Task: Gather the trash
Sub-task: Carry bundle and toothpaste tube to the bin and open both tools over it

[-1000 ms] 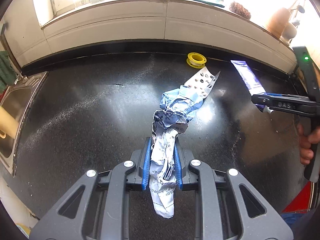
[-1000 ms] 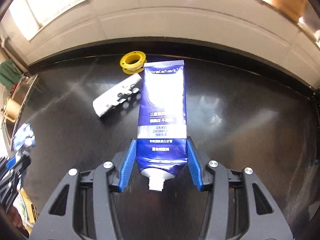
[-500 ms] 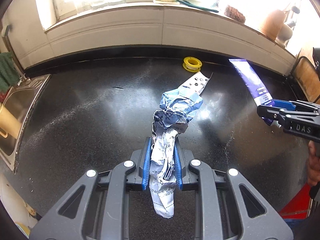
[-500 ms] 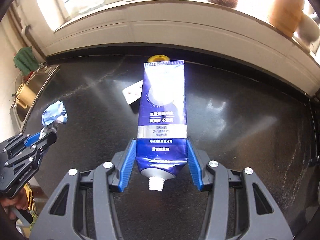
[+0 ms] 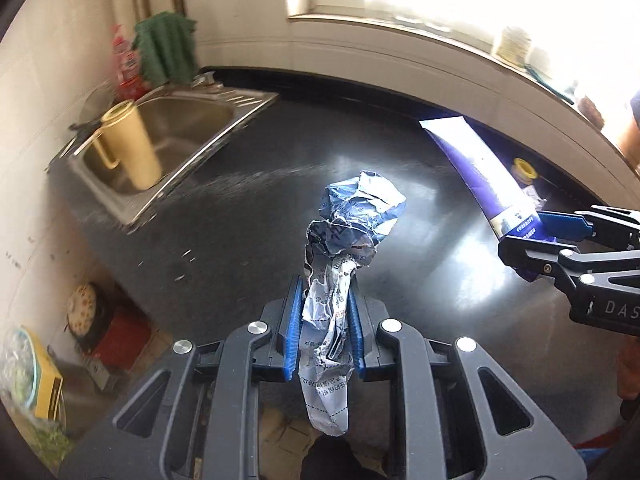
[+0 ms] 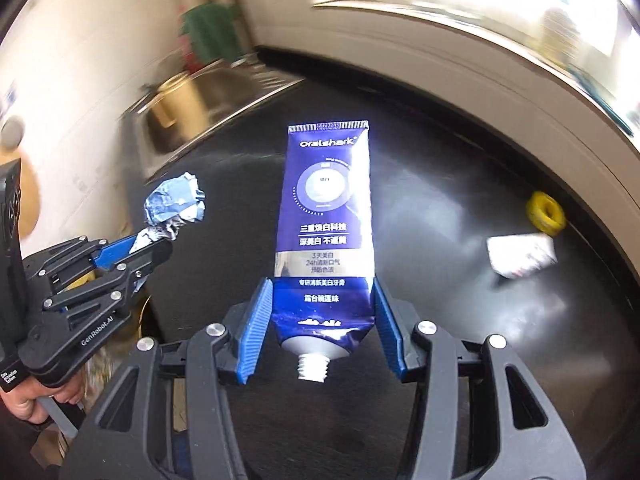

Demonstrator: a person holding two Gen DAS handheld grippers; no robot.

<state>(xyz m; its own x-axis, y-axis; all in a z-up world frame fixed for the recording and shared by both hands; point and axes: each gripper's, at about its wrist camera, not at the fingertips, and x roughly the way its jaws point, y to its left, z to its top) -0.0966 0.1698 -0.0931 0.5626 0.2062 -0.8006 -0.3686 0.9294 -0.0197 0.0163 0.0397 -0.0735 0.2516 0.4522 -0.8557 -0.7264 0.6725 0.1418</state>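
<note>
we are mid-carry: our left gripper (image 5: 322,312) pinches a crumpled wrapper (image 5: 344,240), thin crinkled printed foil, and our right gripper (image 6: 320,316) clamps a glossy blue toothpaste tube (image 6: 324,216), flat and capless, both lifted above the black countertop (image 5: 240,216). a blister pack (image 6: 522,255) and yellow ring (image 6: 546,213) lie on it. next, we judge, both loads need a bin, which is not in view.

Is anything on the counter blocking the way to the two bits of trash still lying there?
Nothing visible does. The yellow ring and the white blister pack lie in the open on the black counter. But both grippers are full: the left gripper holds crumpled paper, the right gripper a toothpaste tube.
</note>
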